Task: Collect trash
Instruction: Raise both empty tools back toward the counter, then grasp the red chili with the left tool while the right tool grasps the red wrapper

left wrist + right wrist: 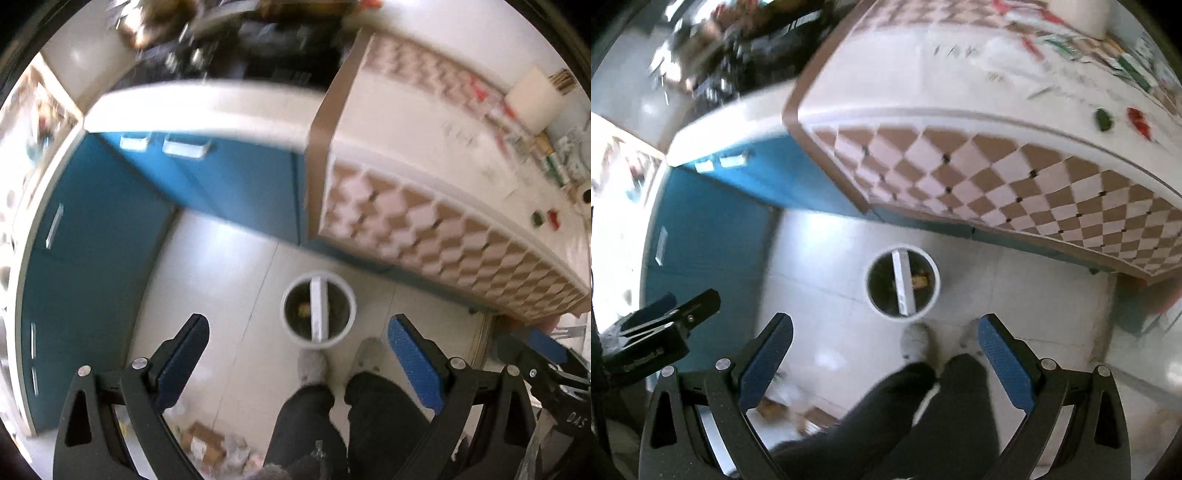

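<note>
The trash bin, a white round can with a white bar across its open mouth, stands on the pale tiled floor straight ahead of both tools, just beyond the person's grey slippers. Something small and yellowish-brown lies at the bottom of the bin; what it is cannot be made out.

The left tool points down at the floor with its blue-padded fingers spread wide and nothing between them. The right tool hangs the same way, its fingers spread apart and holding nothing. Each tool shows at the edge of the other's view, so the two are side by side.

Below the tools are the person's dark trouser legs. Near the person's feet, on the floor to the left, lie brown cardboard scraps and crumpled clear wrappers, blurred.

Farther out, blue cabinets with pale handles run along the left and back under a white worktop. To the right a tabletop juts out, covered in a cloth with a white middle and a brown-and-white checked border. On it sit a green object and a red one close together near the edge, with more blurred clutter beyond.
</note>
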Tool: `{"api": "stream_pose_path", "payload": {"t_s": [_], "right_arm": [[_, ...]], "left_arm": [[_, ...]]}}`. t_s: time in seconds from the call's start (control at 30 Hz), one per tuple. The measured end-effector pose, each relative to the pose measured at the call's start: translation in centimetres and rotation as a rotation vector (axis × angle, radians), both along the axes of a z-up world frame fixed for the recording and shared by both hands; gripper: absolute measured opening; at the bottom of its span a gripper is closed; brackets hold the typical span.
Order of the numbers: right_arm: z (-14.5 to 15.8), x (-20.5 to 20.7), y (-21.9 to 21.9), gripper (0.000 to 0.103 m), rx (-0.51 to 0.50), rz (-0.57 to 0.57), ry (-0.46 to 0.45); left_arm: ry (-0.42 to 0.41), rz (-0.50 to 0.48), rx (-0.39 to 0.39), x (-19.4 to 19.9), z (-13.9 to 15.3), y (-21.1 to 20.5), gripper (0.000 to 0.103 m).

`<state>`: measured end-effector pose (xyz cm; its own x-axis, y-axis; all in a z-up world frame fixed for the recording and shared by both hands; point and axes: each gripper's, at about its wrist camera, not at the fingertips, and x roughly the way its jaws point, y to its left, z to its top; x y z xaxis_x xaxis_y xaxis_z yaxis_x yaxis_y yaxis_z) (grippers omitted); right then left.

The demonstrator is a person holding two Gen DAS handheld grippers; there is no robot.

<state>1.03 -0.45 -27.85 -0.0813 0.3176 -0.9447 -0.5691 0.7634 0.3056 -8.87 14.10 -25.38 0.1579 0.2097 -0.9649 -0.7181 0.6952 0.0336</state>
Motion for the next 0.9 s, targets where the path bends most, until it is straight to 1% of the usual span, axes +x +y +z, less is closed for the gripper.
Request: {"api": "stream_pose_path", "payload": {"t_s": [0.07, 0.13, 0.17, 0.2, 0.27, 0.33, 0.4, 0.43, 0.47, 0.57, 0.6, 0.67, 0.7, 0.73, 0.77, 0.8, 0.83, 0.87, 0.9], "right_arm": [[1.5, 1.5, -0.8, 0.101, 0.037, -0.053, -0.007], [3.0, 3.7, -2.0, 0.101, 0.065, -0.106, -0.026], [3.8, 5.2, -2.8, 0.101, 0.075, -0.137, -0.041], [4.5, 6.7, -3.8, 0.101, 0.083, -0.170, -0.058], [5.1, 9.9, -5.8, 0.101, 0.090, -0.229, -0.087], [5.7, 14.1, -8.6, 0.101, 0.086, -0.307, -0.132], [5.2, 17.7, -10.6, 0.101, 0.059, -0.358, -0.159], [4.6, 20.3, -12.0, 0.101, 0.039, -0.394, -0.170], [4.1, 21.9, -12.9, 0.099, 0.027, -0.413, -0.169], [1.3, 27.4, -15.6, 0.091, -0.007, -0.469, -0.154], [0.3, 29.1, -16.2, 0.091, -0.013, -0.480, -0.140], [-2.0, 31.9, -16.9, 0.085, -0.029, -0.490, -0.109], [-3.1, 32.9, -16.9, 0.084, -0.033, -0.490, -0.093], [-4.2, 33.8, -16.9, 0.081, -0.037, -0.488, -0.075], [-5.2, 34.6, -16.9, 0.078, -0.043, -0.484, -0.066], [-6.3, 35.5, -16.7, 0.077, -0.049, -0.477, -0.055], [-6.8, 35.8, -16.5, 0.074, -0.049, -0.470, -0.049], [-7.5, 36.3, -16.2, 0.070, -0.051, -0.461, -0.045], [-8.2, 36.7, -15.8, 0.068, -0.054, -0.454, -0.042]], "left_arm": [[-0.044, -0.046, 0.031, 3.0, 1.7, -0.4, 0.101], [-0.068, -0.081, 0.057, 5.7, 2.7, -0.8, 0.103], [-0.079, -0.106, 0.073, 7.9, 3.1, -1.3, 0.103], [-0.080, -0.123, 0.082, 9.3, 3.5, -1.7, 0.103], [-0.083, -0.152, 0.094, 13.4, 3.6, -2.6, 0.103], [-0.080, -0.164, 0.087, 16.7, 3.2, -3.3, 0.103], [-0.068, -0.172, 0.047, 20.9, 1.9, -3.7, 0.103], [-0.062, -0.170, 0.016, 23.3, 1.2, -3.9, 0.103], [-0.056, -0.167, -0.005, 24.9, 0.6, -4.0, 0.103], [-0.028, -0.153, -0.072, 30.6, -1.6, -4.2, 0.102], [-0.023, -0.151, -0.095, 32.6, -2.4, -4.3, 0.102], [-0.018, -0.149, -0.136, 35.8, -3.7, -4.6, 0.101], [-0.019, -0.153, -0.157, 37.5, -4.4, -4.8, 0.098], [-0.020, -0.158, -0.173, 38.9, -5.0, -4.9, 0.088], [-0.008, -0.165, -0.182, 40.8, -5.9, -5.0, 0.081], [0.003, -0.173, -0.190, 42.0, -6.4, -5.2, 0.071], [0.014, -0.180, -0.200, 43.2, -7.0, -5.3, 0.064], [0.031, -0.186, -0.207, 44.6, -8.0, -5.3, 0.059], [0.045, -0.192, -0.209, 45.5, -8.6, -5.3, 0.050]]}}
